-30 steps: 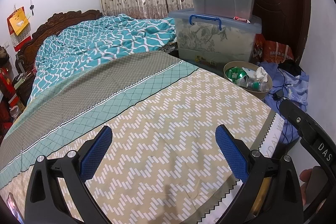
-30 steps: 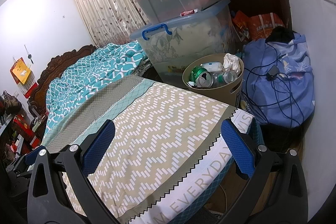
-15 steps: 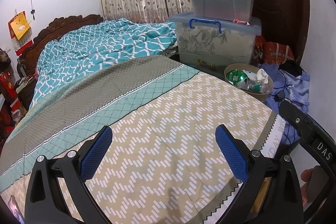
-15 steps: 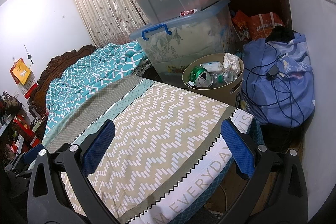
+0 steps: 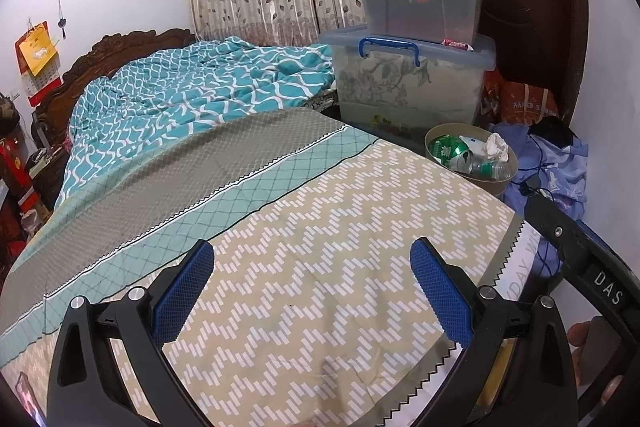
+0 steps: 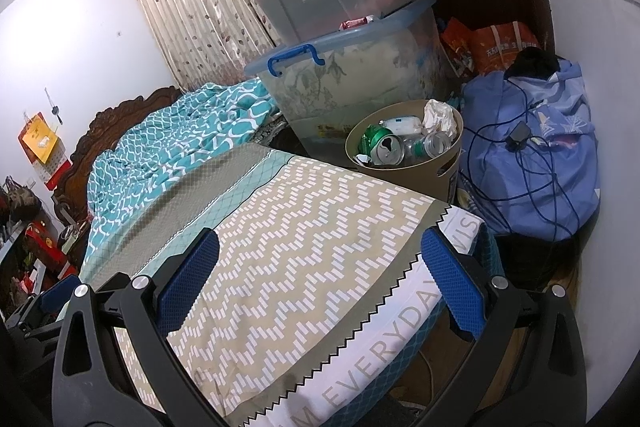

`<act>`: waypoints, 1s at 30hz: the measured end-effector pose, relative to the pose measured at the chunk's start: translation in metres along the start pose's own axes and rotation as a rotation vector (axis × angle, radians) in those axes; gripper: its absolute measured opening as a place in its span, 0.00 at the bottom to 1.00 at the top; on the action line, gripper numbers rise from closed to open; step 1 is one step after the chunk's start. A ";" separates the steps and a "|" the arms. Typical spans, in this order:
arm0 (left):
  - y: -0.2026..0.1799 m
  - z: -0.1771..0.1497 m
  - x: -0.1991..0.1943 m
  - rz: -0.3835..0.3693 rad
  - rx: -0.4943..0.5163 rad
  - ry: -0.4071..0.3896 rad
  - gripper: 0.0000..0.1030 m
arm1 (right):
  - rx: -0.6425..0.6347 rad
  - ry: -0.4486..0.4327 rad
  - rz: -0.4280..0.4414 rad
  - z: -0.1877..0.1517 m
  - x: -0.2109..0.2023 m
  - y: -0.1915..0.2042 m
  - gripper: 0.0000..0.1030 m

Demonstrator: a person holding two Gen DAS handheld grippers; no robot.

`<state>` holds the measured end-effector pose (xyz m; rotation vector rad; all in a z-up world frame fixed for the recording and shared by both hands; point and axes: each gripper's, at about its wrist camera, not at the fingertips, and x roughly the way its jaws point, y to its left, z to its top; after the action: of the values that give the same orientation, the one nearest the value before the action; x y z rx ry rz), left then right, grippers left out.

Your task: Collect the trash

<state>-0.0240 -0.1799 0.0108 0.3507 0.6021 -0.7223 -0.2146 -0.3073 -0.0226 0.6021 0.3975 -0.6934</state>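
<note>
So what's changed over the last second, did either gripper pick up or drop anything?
Neither took hold of or let go of anything. The left gripper drifted slightly, so the bed and trash bin shifted a little in its view. The right gripper tilted, leaning the room over in its view. Both jaws stayed open and empty, and the bin kept its cans, bottle and crumpled paper.

Dim, even indoor light, sharp focus, strong fisheye bending, dark vignetted corners.
</note>
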 end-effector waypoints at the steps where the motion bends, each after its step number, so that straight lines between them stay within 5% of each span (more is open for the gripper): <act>1: 0.000 0.000 0.000 -0.001 -0.001 0.001 0.92 | -0.001 0.000 0.000 0.000 0.000 0.000 0.97; 30: -0.003 -0.003 -0.001 -0.011 0.003 0.008 0.92 | 0.002 0.006 -0.001 -0.001 0.000 0.001 0.97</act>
<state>-0.0278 -0.1802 0.0090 0.3534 0.6110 -0.7322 -0.2137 -0.3060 -0.0233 0.6059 0.4031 -0.6929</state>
